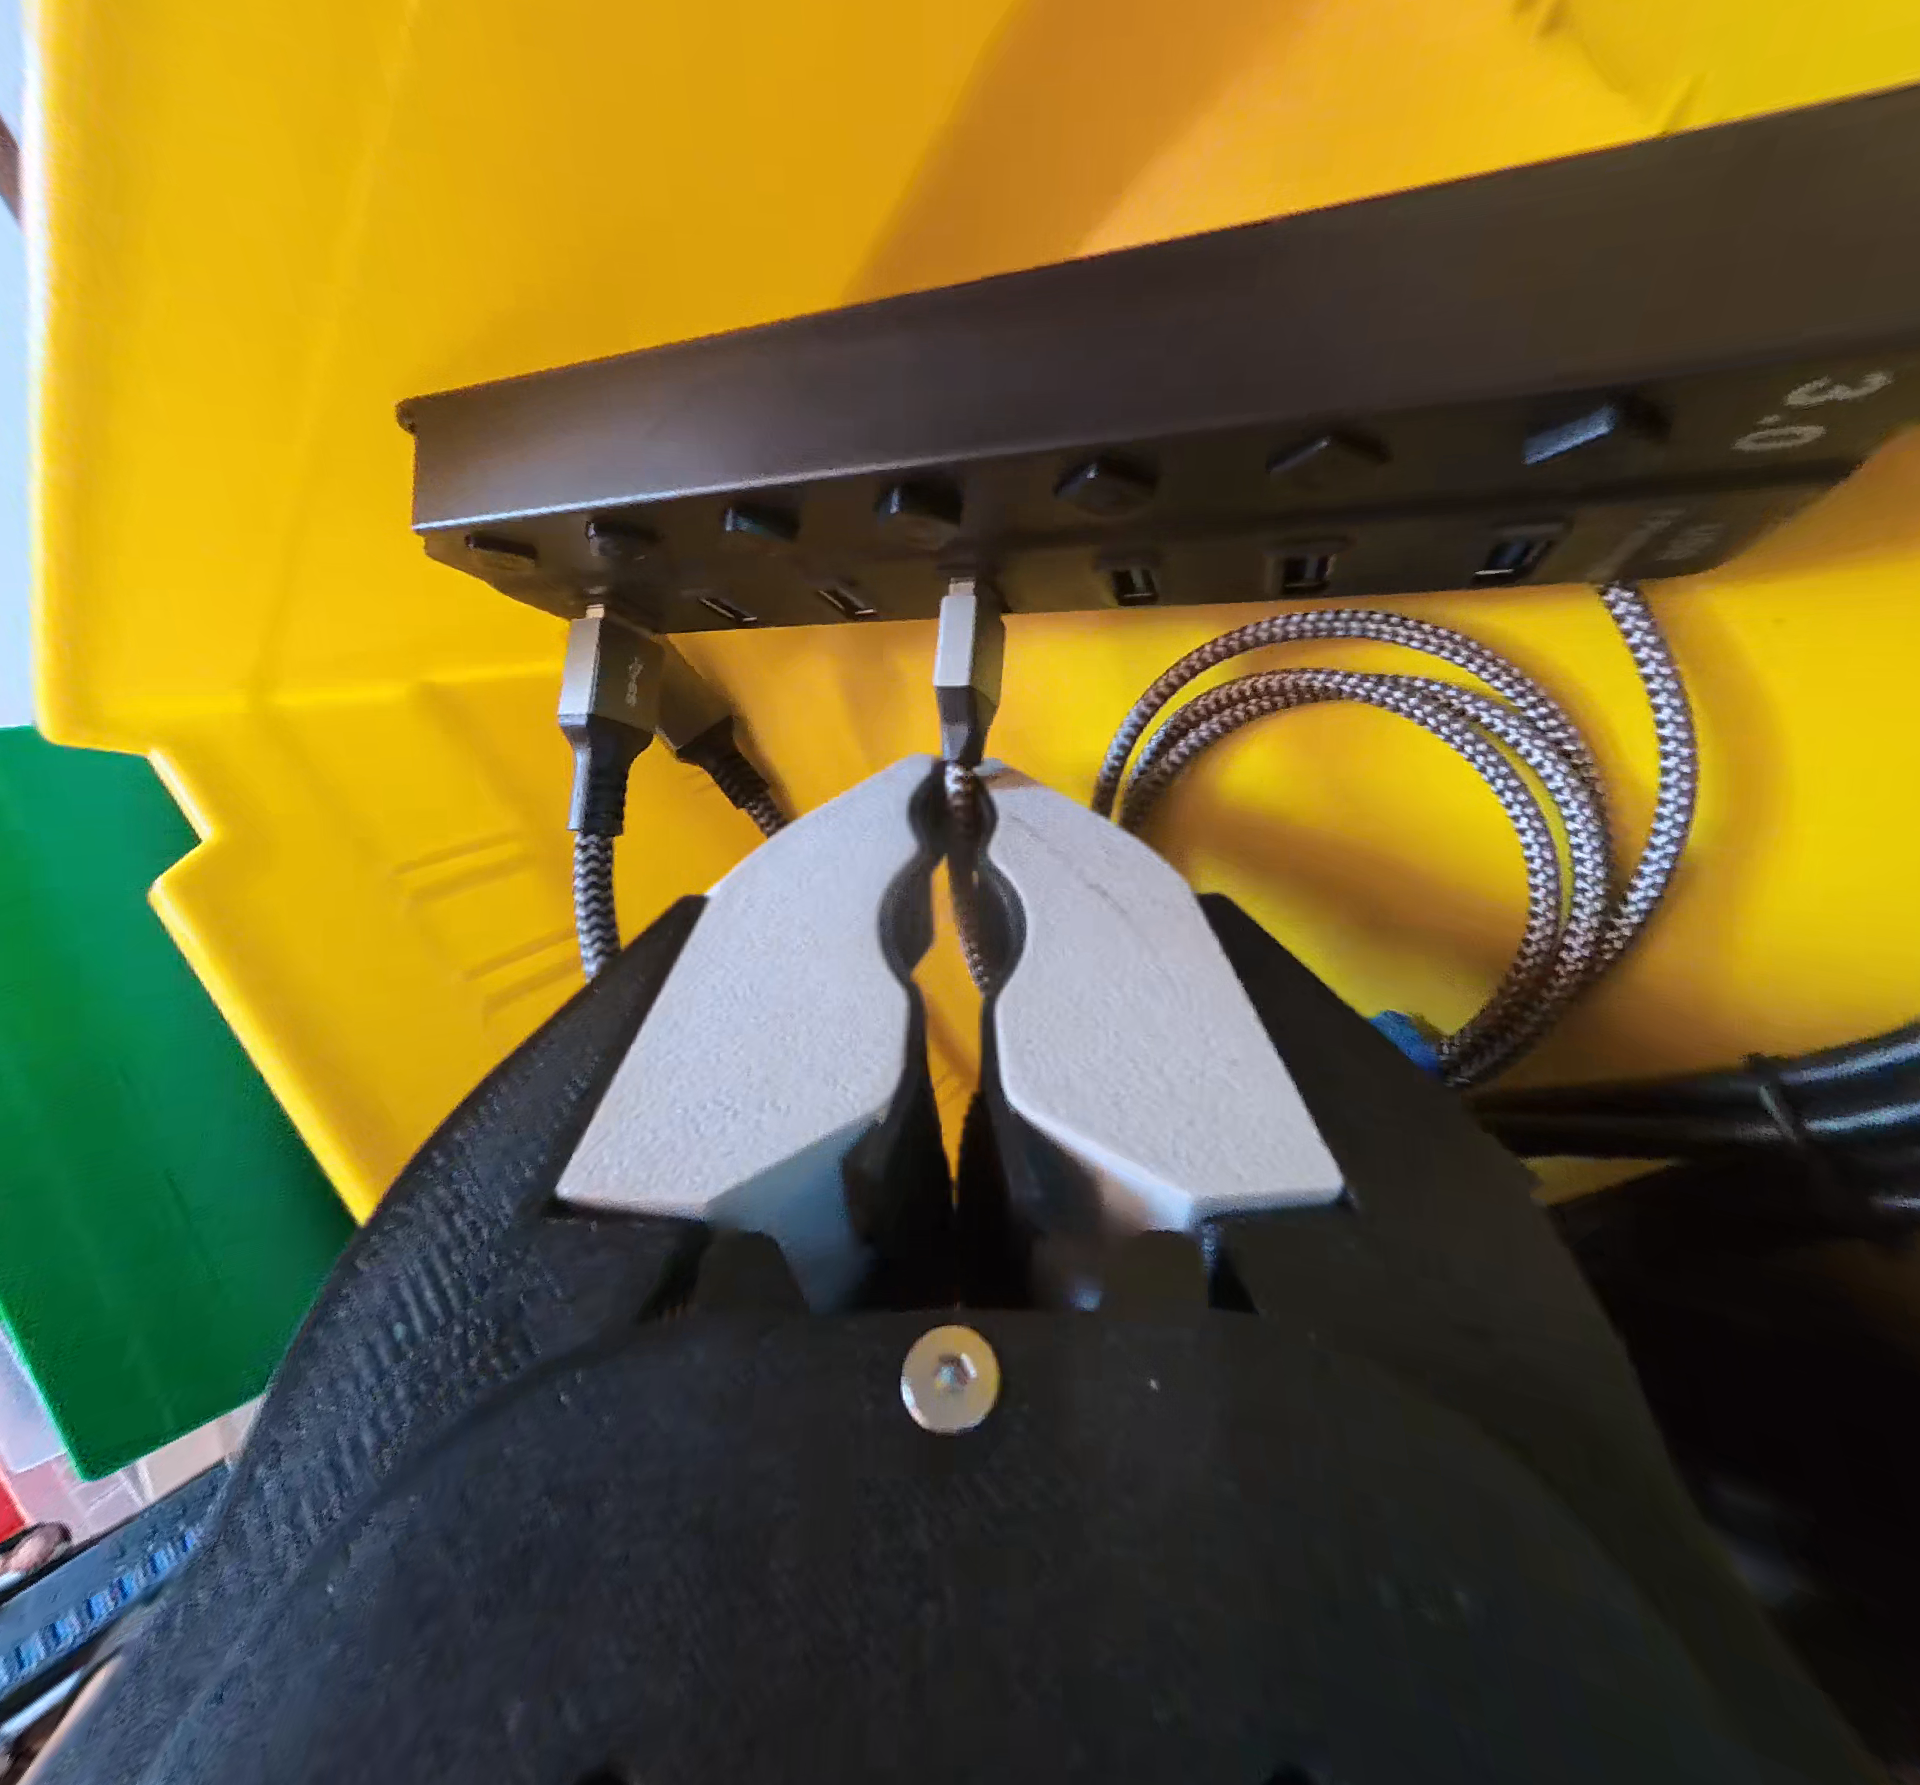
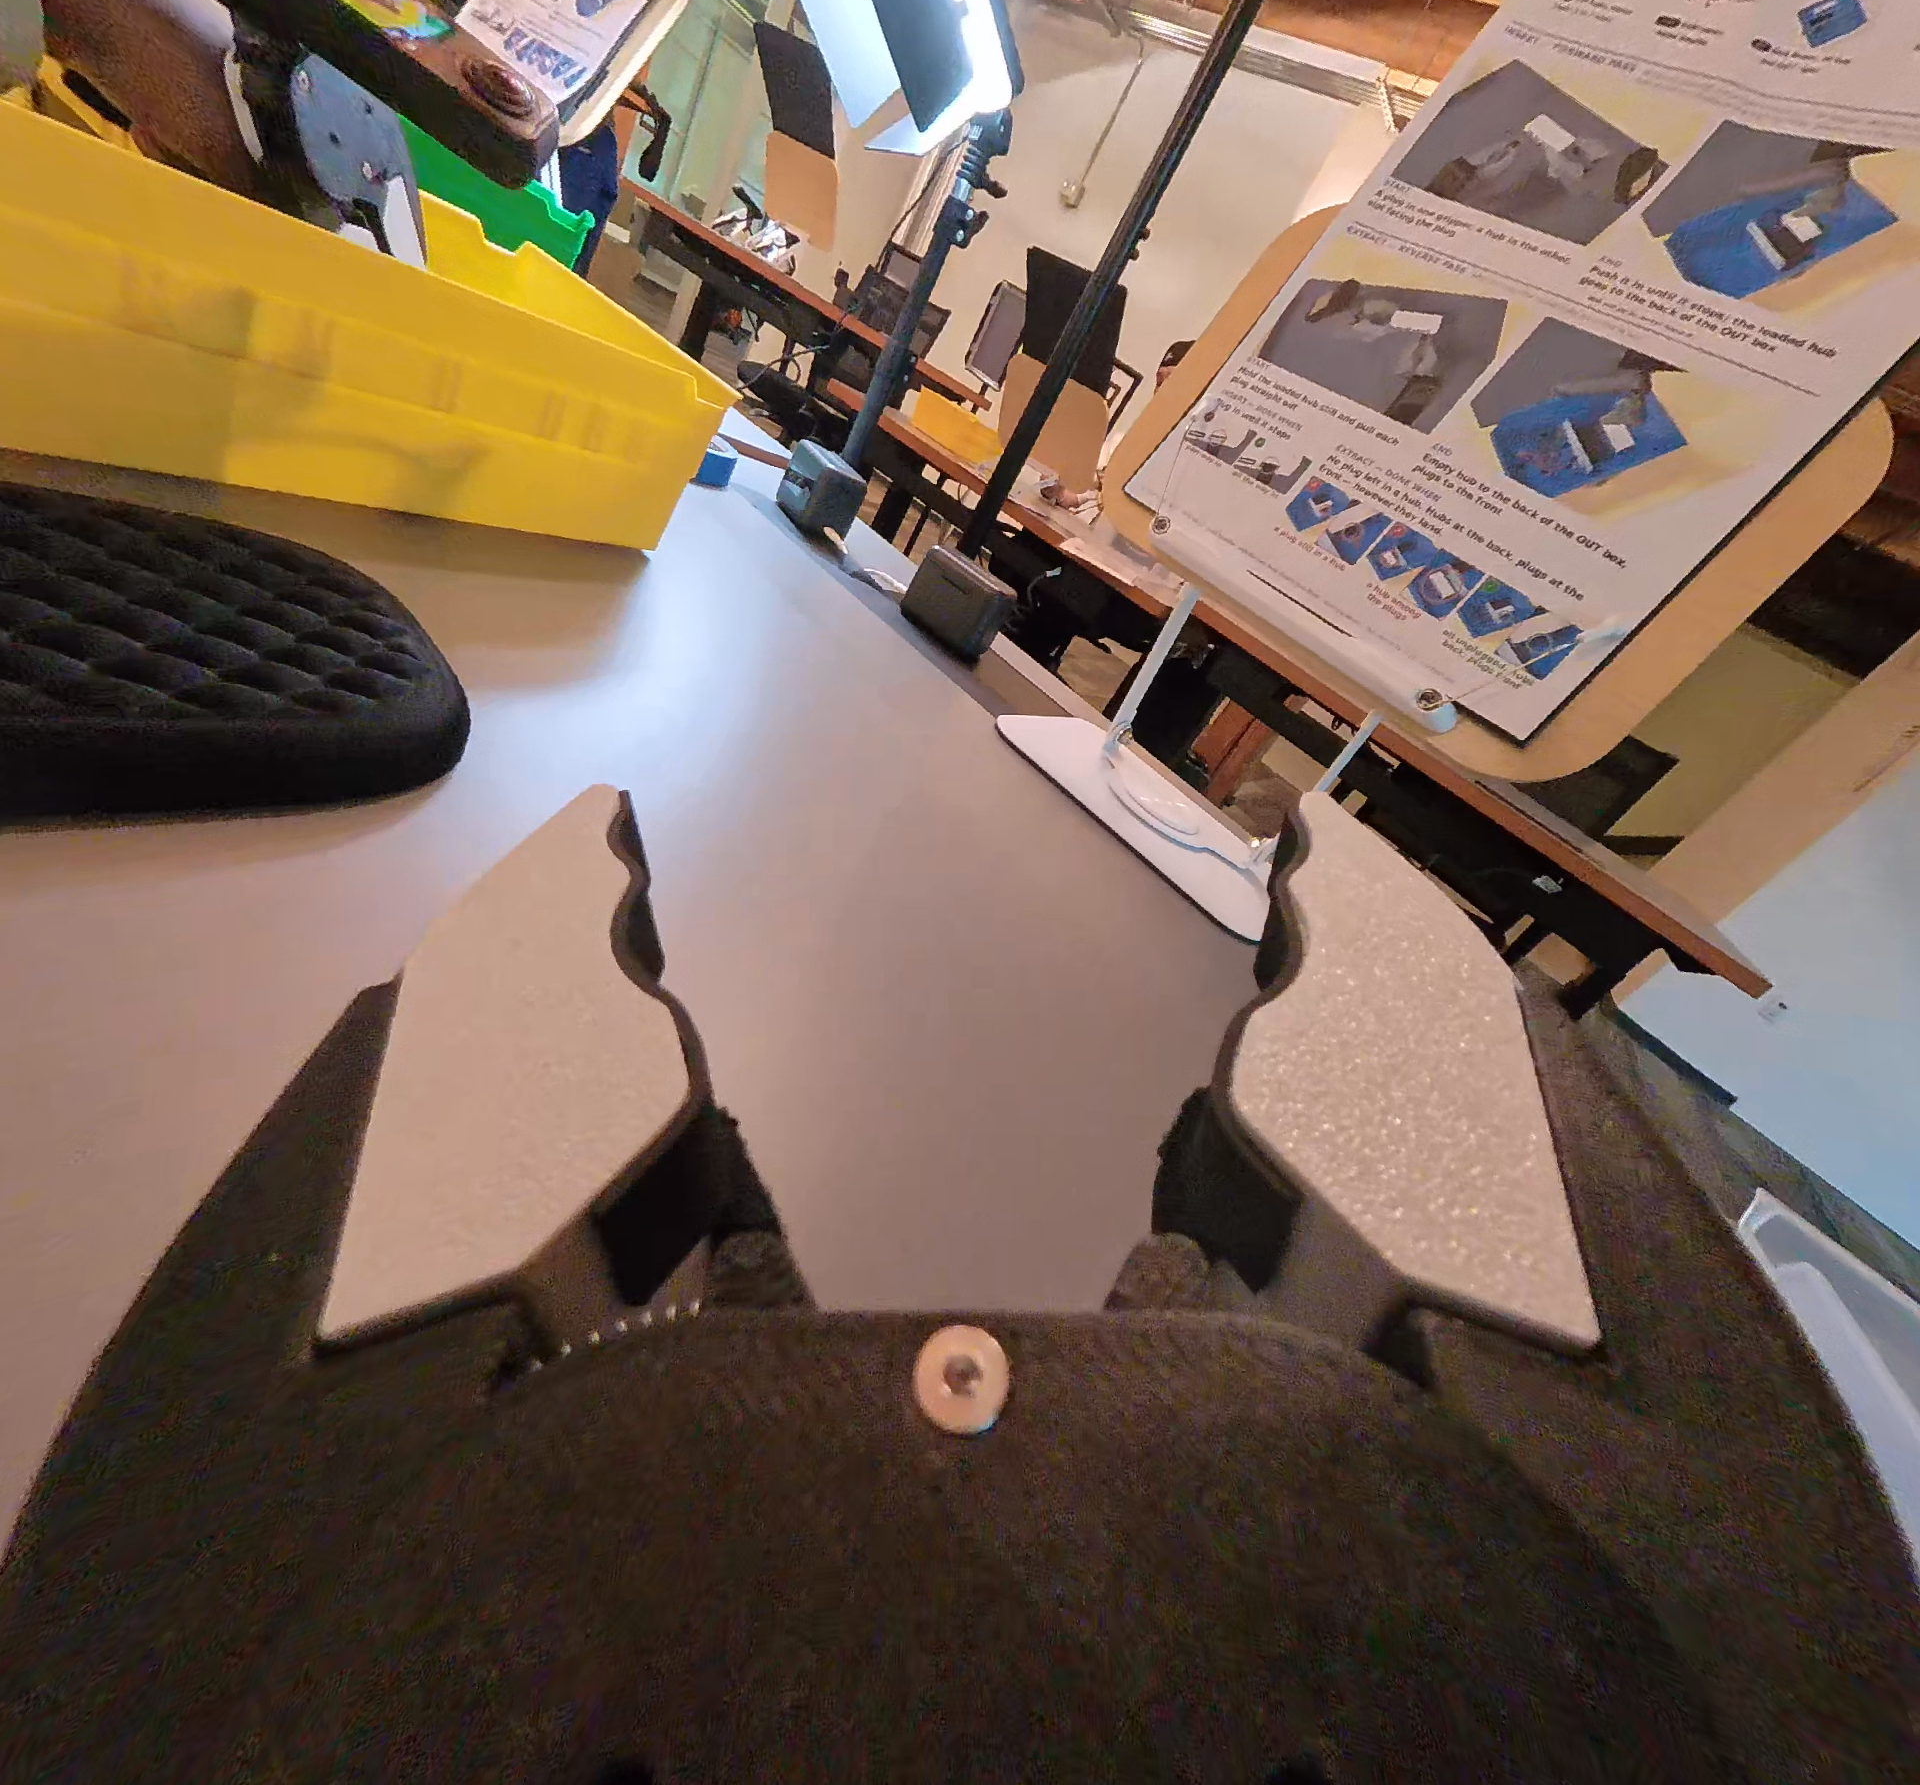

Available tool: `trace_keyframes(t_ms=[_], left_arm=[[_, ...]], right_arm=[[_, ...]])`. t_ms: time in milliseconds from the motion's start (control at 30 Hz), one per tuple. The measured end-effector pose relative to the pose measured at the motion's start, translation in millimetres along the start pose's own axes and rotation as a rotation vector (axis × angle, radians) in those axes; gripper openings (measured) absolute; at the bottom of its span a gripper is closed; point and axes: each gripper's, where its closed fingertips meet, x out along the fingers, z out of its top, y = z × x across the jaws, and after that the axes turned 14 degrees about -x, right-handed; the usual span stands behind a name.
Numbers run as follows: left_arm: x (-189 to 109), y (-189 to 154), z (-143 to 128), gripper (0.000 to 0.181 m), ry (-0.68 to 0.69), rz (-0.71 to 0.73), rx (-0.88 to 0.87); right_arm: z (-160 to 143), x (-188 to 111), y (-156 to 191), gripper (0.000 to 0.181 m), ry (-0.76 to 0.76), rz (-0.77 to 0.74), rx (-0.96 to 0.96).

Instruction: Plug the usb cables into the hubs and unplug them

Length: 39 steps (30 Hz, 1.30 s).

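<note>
In the left wrist view, the left gripper (image 1: 961,779), with grey textured fingers on a black body, was pinching a grey braided USB cable (image 1: 964,816) just below its grey metal plug (image 1: 968,660). This plug was sitting in a port near the middle of a long dark rectangular USB hub (image 1: 1143,405), which crossed the centre of the frame inside a bright yellow plastic bin (image 1: 520,177). A second braided cable with a grey plug (image 1: 603,686) was in a port at the left end of the hub. More braided cable (image 1: 1455,727) lay coiled at the right, on the bin floor.

In the right wrist view, the right gripper (image 2: 956,862) had its fingers spread wide and held nothing, low over a flat grey table (image 2: 831,696). The yellow bin (image 2: 364,385) stood at the upper left, a black mesh pad (image 2: 187,655) at the left, and a printed instruction board on a white stand (image 2: 1558,333) at the upper right.
</note>
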Motion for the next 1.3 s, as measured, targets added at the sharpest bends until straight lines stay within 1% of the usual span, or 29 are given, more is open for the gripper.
trace_keyframes(t_ms=[67,100,267,400,533,667,767,900,1033,1167,1233,1300], left_arm=[[-4.6,1.1,3.5,0.0,-0.031,0.024,0.011],[-9.9,3.3,7.8,0.0,-0.067,0.054,0.021],[-55.1,14.6,33.8,0.0,-0.264,0.214,0.046],[-103.3,27.7,57.2,0.0,-0.442,0.371,0.045],[-158.6,36.0,78.5,0.0,-0.626,0.503,0.033],[-213.3,36.1,96.6,0.0,-0.799,0.599,0.023],[-250.4,27.0,109.0,0.0,-0.915,0.623,0.021],[-294.7,-1.1,128.0,0.0,-1.075,0.615,0.061],[-328.4,-50.4,147.2,0.0,-1.23,0.564,0.172],[-339.3,-120.1,162.0,0.0,-1.365,0.389,0.275],[-337.4,-155.3,165.9,0.0,-1.413,0.286,0.31],[-335.1,-185.2,168.3,0.0,-1.455,0.198,0.327]], right_arm=[[-0.4,0.5,0.6,0.113,0.002,0.003,-0.002],[-0.8,0.7,0.9,0.113,0.004,0.006,-0.002],[-1.7,2.0,3.1,0.111,0.012,0.016,-0.012],[-2.0,2.5,4.5,0.111,0.015,0.021,-0.022],[-2.1,2.9,4.7,0.11,0.016,0.023,-0.022],[-2.0,3.1,5.7,0.109,0.016,0.029,-0.026],[-1.9,3.2,6.6,0.109,0.018,0.034,-0.029],[-1.8,3.5,8.8,0.109,0.019,0.047,-0.034],[-0.8,3.6,13.3,0.109,0.015,0.074,-0.042],[7.1,2.0,25.8,0.107,-0.03,0.158,-0.038],[14.3,-0.2,31.7,0.105,-0.073,0.201,-0.02],[27.3,-3.4,34.2,0.105,-0.144,0.232,0.042]])
